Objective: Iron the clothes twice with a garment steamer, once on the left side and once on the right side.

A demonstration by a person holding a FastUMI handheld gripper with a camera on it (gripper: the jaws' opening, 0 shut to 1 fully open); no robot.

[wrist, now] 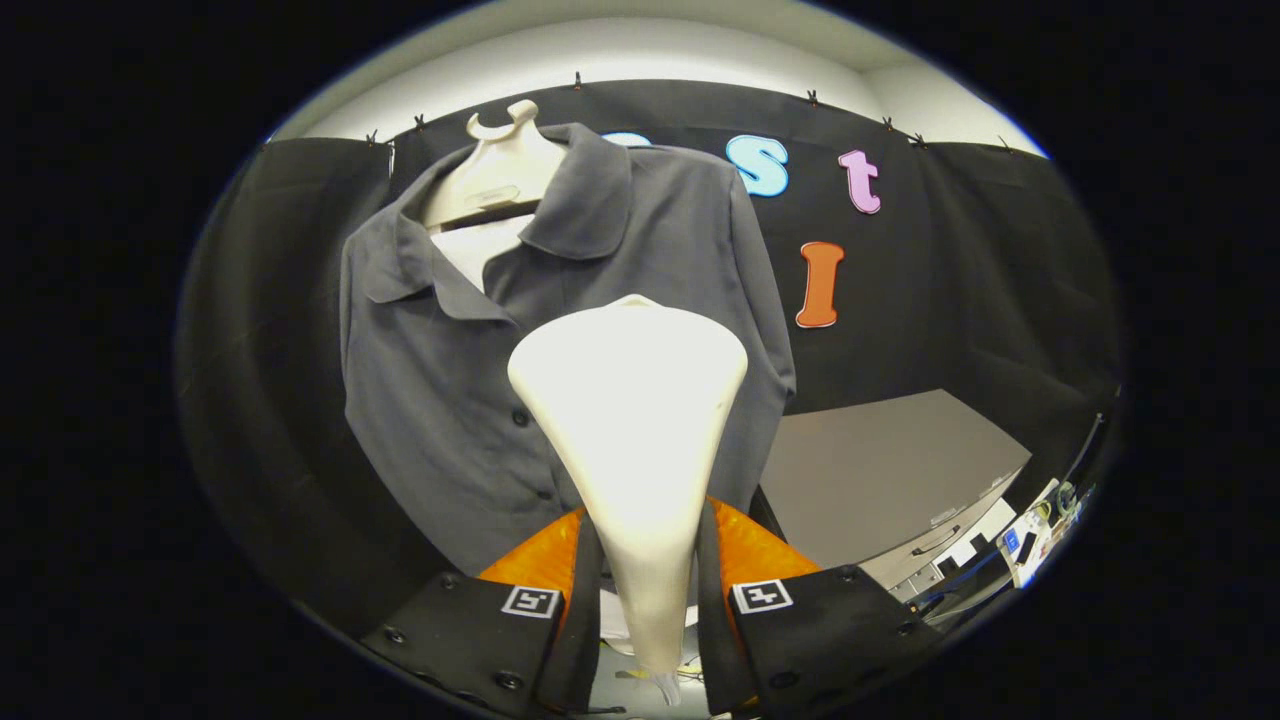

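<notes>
Both fingers (578, 575) of my gripper (648, 590) clamp the smooth, cone-shaped white garment steamer (630, 420) at centre frame, before the matte grey collared shirt (450, 400) hanging upper left.

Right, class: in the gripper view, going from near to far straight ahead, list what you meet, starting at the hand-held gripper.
Hand-held gripper, fingers pressed on both sides of the steamer's neck → white garment steamer head → grey shirt → pale hanger at its collar → black cloth wall.

black jaw blocks, square tag markers, screw heads, gripper (648, 590)
</notes>
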